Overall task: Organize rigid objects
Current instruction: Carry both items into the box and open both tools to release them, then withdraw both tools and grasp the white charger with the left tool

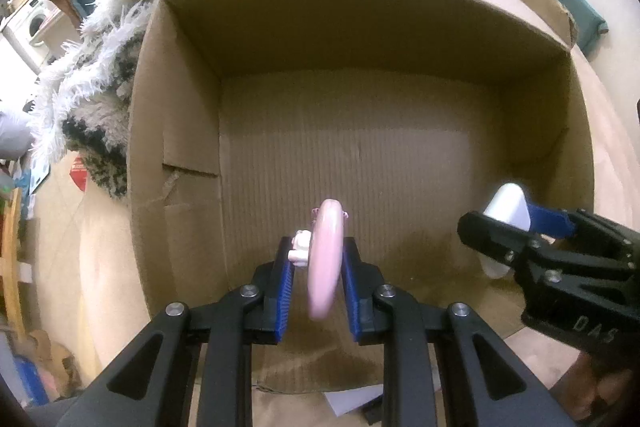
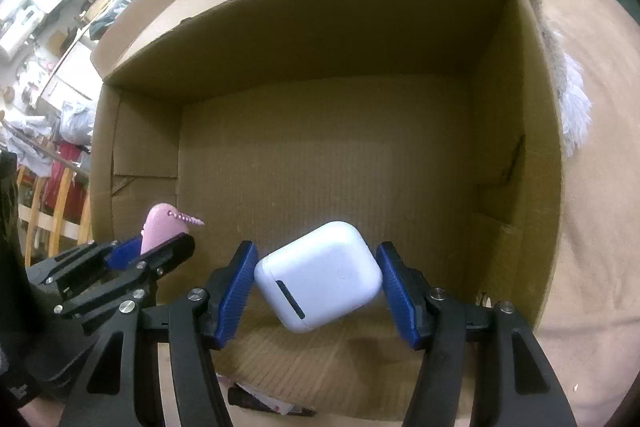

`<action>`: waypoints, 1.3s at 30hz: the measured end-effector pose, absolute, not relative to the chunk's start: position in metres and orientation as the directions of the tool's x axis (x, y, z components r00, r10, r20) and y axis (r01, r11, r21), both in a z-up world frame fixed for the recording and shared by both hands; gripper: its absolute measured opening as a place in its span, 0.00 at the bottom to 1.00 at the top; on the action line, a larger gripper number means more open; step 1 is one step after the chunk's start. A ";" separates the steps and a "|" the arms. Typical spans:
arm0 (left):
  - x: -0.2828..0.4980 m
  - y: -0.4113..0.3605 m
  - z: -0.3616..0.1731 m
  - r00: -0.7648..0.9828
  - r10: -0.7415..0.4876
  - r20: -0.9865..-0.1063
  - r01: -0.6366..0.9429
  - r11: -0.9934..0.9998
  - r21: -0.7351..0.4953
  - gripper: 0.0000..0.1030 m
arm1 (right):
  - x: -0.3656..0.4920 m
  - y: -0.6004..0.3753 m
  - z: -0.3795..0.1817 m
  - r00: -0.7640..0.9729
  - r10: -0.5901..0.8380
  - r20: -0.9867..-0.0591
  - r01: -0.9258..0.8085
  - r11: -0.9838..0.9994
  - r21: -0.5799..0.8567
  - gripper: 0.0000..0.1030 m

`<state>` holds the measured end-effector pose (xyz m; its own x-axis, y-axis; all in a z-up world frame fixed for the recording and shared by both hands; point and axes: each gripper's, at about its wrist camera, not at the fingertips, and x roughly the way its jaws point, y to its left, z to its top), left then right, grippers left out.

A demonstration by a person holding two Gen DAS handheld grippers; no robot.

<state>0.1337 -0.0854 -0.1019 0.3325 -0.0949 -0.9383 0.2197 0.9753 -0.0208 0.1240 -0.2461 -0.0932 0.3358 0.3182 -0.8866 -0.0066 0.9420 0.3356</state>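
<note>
From the left wrist camera we look down into an open cardboard box (image 1: 180,99) whose brown floor fills most of the picture. Our left tongs (image 1: 318,279) pinch a flat pink toy (image 1: 326,259) edge-on between their blue pads (image 1: 284,291), holding it above the near part of the box floor; a small white piece sticks out of the toy's left side. At the right edge our right tongs (image 1: 516,223) reach over the box, clamped on a white case (image 1: 506,205). A shaggy white and dark rug (image 1: 100,99) lies just beside the box's left wall.

From the right wrist camera we see the same box (image 2: 516,187) from above. Our right tongs (image 2: 318,285) grip the white earbud case (image 2: 318,281), tilted, with a blue pad touching each side, above the near floor. At the lower left the left tongs (image 2: 148,253) are closed on the pink toy (image 2: 158,227), whose spiral horn points right.
</note>
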 end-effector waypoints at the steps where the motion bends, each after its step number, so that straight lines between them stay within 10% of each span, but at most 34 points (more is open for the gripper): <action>1: 0.136 -0.086 -0.103 0.330 -0.093 -0.939 0.219 0.976 -0.020 0.20 | 0.124 -0.246 -0.094 0.335 0.319 -0.886 -0.006 0.942 0.337 0.63; 15: 0.135 -0.094 -0.110 0.335 -0.057 -0.940 0.203 0.979 0.014 0.22 | 0.124 -0.252 -0.088 0.371 0.329 -0.869 0.007 0.934 0.356 0.63; 20: 0.132 -0.100 -0.100 0.358 -0.034 -0.933 0.204 0.978 0.043 0.62 | 0.125 -0.253 -0.083 0.398 0.345 -0.850 0.006 0.926 0.378 0.73; 29: 0.133 -0.105 -0.090 0.380 -0.018 -0.925 0.201 0.978 0.064 0.62 | 0.125 -0.248 -0.073 0.422 0.385 -0.821 -0.031 0.911 0.411 0.97; 39: 0.129 -0.083 -0.063 0.427 -0.032 -0.904 0.138 0.990 0.030 0.62 | 0.123 -0.257 -0.059 0.475 0.380 -0.794 -0.020 0.906 0.422 0.98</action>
